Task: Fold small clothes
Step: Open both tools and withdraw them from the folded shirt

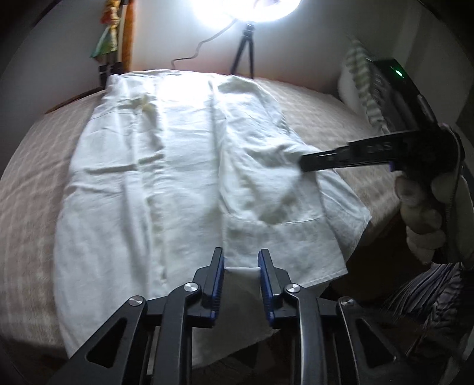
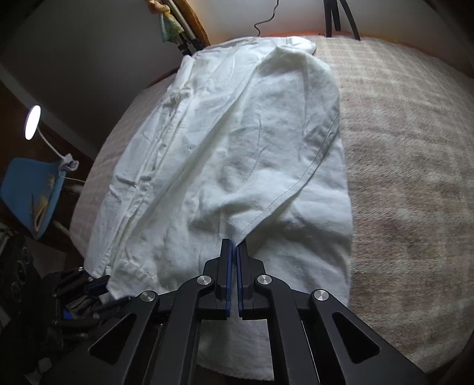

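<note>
A white shirt (image 1: 166, 165) lies spread lengthwise on the bed, on a white towel; it also shows in the right wrist view (image 2: 225, 154). My left gripper (image 1: 241, 265) is open at the shirt's near hem, with a fold of white cloth between its blue pads. My right gripper (image 2: 236, 250) is shut on the corner of a folded-over flap of the shirt (image 2: 293, 124). In the left wrist view the right gripper (image 1: 303, 164) reaches in from the right onto the shirt. In the right wrist view the left gripper (image 2: 97, 285) sits at the shirt's lower left corner.
A beige checked bedspread (image 2: 400, 165) covers the bed. A bright ring lamp (image 1: 246, 9) on a small tripod (image 1: 246, 50) stands at the far edge. A striped pillow (image 1: 360, 80) lies at the right. A blue chair (image 2: 29, 192) and a desk lamp (image 2: 32, 121) stand left of the bed.
</note>
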